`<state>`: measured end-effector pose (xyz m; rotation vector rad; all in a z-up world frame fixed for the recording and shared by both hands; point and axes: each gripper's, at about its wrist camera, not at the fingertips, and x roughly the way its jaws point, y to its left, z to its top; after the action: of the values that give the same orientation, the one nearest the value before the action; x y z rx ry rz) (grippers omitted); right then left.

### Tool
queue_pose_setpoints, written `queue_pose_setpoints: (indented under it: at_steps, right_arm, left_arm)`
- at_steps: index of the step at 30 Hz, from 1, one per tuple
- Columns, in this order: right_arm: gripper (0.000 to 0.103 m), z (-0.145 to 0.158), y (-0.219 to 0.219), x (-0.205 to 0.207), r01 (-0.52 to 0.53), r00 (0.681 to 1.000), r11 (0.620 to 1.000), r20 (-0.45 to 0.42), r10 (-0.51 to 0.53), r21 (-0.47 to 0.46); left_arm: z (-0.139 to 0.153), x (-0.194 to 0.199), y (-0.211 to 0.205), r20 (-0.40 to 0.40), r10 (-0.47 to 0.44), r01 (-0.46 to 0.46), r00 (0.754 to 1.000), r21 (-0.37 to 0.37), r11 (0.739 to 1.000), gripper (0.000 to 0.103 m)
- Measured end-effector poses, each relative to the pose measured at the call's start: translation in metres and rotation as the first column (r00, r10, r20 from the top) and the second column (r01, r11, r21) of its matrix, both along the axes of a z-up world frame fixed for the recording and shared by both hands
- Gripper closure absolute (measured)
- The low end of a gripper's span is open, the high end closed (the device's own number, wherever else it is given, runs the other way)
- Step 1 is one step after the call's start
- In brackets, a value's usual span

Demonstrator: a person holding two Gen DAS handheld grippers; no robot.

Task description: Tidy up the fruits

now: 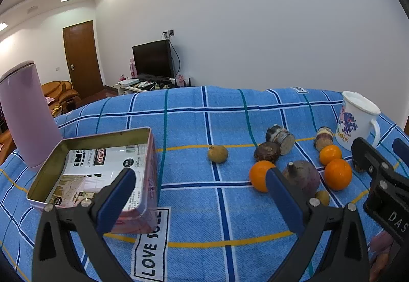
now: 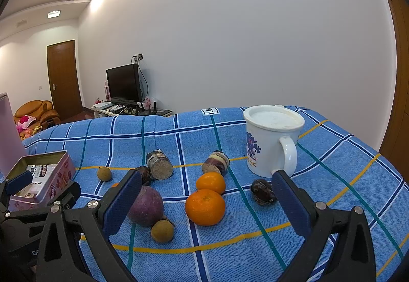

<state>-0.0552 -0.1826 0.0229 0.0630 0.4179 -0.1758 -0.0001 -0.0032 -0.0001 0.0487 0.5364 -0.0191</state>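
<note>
Fruits lie on a blue checked cloth. In the right wrist view, two oranges [image 2: 205, 206] [image 2: 211, 182], a purple round fruit [image 2: 145, 205], a small brown longan [image 2: 162, 230], another longan [image 2: 104, 174], a dark chestnut [image 2: 263, 191] and two cut cane pieces [image 2: 159, 164] [image 2: 216, 162] show. My right gripper [image 2: 204, 205] is open just short of the near orange. My left gripper [image 1: 199, 195] is open and empty, between the open pink tin [image 1: 102, 169] and an orange [image 1: 260, 175]. The purple fruit [image 1: 303, 177] sits behind its right finger.
A white mug [image 2: 271, 141] with a lid stands at the back right. A tall pink container [image 1: 23, 113] stands at the left behind the tin. The tin holds printed paper. The cloth's far edge drops off toward a room with a TV.
</note>
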Motion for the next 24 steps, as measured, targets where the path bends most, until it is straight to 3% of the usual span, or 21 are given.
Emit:
queue_pose_setpoints:
  at_steps: [24]
  right_arm:
    - [0.001,-0.0003,-0.0021,0.0,0.006,1.0,1.0,-0.01,-0.006,0.01]
  left_arm:
    - [-0.0004,-0.0005,-0.0001,0.001,0.0,0.0,1.0,0.001,1.0,0.0]
